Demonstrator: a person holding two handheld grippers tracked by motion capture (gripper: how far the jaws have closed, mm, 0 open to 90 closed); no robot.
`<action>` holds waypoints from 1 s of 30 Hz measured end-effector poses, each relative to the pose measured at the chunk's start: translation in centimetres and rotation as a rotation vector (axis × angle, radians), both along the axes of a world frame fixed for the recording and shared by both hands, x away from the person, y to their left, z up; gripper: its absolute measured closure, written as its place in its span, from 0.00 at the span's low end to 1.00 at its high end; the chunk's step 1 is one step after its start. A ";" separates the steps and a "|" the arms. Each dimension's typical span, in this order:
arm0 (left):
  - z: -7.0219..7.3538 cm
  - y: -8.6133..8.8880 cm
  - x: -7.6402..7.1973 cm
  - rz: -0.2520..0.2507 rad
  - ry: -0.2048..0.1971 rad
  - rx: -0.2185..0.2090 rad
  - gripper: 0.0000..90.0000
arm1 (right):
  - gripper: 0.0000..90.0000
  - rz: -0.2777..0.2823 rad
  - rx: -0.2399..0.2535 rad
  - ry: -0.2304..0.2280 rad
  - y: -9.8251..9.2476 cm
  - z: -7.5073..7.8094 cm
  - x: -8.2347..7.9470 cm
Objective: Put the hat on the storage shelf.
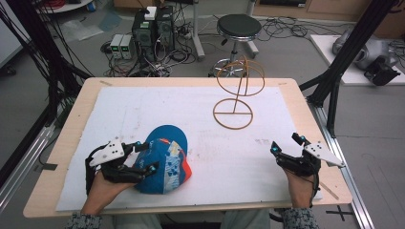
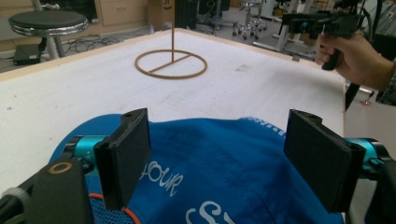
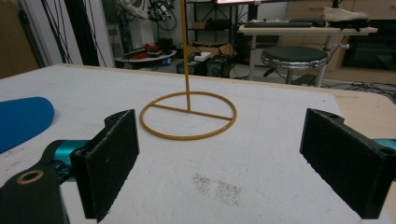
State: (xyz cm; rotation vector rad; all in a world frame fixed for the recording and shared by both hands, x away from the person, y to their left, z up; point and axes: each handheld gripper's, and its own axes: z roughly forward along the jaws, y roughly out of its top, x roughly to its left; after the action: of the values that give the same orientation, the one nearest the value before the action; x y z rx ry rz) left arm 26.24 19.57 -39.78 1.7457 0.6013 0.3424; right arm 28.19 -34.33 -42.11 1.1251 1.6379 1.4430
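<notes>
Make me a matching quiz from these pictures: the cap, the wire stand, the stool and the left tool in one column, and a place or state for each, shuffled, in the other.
Things:
1. cap
2. wire stand
3. stool
4. left tool

Places or states:
A. on the floor beyond the far edge of the table
B. jaws open, poised over blue fabric
C. upright on the white mat, far right part
D. lying on the white mat near the front left

Pairs: 1-D, 2-C, 3-A, 4-B
</notes>
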 end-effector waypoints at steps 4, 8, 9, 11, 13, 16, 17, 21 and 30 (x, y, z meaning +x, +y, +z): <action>-0.3 0.0 0.1 -0.008 0.024 0.004 0.35 | 0.12 0.000 -0.006 -0.004 0.0 0.0 0.0; -0.4 -0.1 0.2 -0.013 0.055 0.013 0.44 | 0.12 0.000 -0.001 0.001 -0.1 0.0 0.0; -0.5 -0.1 0.2 -0.011 0.058 0.017 0.46 | 0.12 0.000 -0.001 -0.003 -0.1 0.0 0.0; -0.5 -0.1 0.2 -0.011 0.066 0.020 0.48 | 0.12 0.000 -0.002 -0.004 -0.1 0.0 0.0; -0.5 -0.1 0.2 -0.011 0.067 0.021 0.54 | 0.12 -0.003 0.002 -0.001 -0.1 0.0 0.0; -0.6 -0.1 0.2 -0.015 0.073 0.020 0.59 | 0.12 -0.002 0.002 -0.003 -0.1 0.0 0.0; -0.6 -0.1 0.1 -0.016 0.074 0.022 0.61 | 0.12 -0.002 0.005 -0.002 -0.1 0.0 0.0; -0.6 -0.1 0.1 -0.019 0.077 0.020 0.73 | 0.12 -0.002 0.004 -0.001 -0.2 0.0 0.0; -0.7 -0.3 -0.1 -0.014 0.067 -0.036 0.93 | 0.12 -0.001 0.010 0.004 -0.2 0.0 0.0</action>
State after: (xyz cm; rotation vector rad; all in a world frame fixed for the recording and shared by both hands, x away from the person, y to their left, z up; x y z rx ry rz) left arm 26.12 19.22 -40.44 1.7313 0.6398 0.2628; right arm 28.23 -34.51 -42.11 1.1357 1.6343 1.4505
